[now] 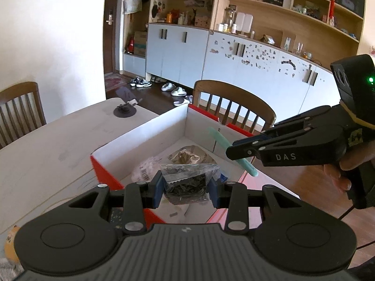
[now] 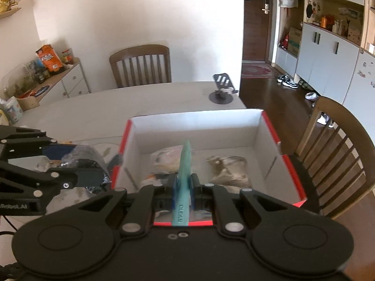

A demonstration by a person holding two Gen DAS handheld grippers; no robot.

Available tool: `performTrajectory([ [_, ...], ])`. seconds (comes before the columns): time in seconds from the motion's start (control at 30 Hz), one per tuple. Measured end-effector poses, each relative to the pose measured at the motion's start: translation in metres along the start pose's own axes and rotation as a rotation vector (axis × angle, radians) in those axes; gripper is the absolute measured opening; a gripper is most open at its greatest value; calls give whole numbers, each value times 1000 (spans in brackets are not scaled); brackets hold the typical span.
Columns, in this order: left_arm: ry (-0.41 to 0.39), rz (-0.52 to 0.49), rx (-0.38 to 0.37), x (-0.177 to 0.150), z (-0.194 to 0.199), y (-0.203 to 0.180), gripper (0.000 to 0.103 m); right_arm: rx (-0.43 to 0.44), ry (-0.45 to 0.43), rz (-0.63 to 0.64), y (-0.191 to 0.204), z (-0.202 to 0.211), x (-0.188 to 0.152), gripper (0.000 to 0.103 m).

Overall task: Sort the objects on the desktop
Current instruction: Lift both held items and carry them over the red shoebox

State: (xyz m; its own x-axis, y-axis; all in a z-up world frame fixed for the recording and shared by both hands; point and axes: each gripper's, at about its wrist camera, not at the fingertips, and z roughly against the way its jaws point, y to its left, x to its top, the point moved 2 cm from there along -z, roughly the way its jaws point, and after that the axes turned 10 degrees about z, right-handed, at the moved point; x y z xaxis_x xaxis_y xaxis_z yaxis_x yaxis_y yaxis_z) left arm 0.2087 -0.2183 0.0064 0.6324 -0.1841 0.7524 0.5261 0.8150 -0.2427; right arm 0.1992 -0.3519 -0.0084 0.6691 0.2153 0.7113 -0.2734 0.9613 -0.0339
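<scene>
A clear packet of dark leaves (image 1: 186, 182) is clamped in the left gripper (image 1: 186, 190), held over the near left edge of the red-and-white box (image 2: 269, 126). A slim teal tube (image 2: 184, 175) is clamped in the right gripper (image 2: 184, 193), above the box's near edge. The carry step is judged nearly complete; next, both loads are to be lowered inside the walls and released.

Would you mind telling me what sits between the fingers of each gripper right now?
The left gripper clamps a clear packet of dark dried bits, seen in the left wrist view. The right gripper pinches a mint-green tube, seen in both views.
</scene>
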Motion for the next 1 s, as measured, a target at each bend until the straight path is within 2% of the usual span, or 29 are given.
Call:
performTrajectory([
  [0.23,49,-54,-7,14,-30,-9,38,-19,13,-2,-21,-16,2,10],
  [0.73,227,-151,-11,19,-97,-15,38,-62,77,-35,-58,-59,-9,10],
  [1.0,337,-240,-26,18,-125,-23,38,-86,127,-57,-69,-78,-16,10],
])
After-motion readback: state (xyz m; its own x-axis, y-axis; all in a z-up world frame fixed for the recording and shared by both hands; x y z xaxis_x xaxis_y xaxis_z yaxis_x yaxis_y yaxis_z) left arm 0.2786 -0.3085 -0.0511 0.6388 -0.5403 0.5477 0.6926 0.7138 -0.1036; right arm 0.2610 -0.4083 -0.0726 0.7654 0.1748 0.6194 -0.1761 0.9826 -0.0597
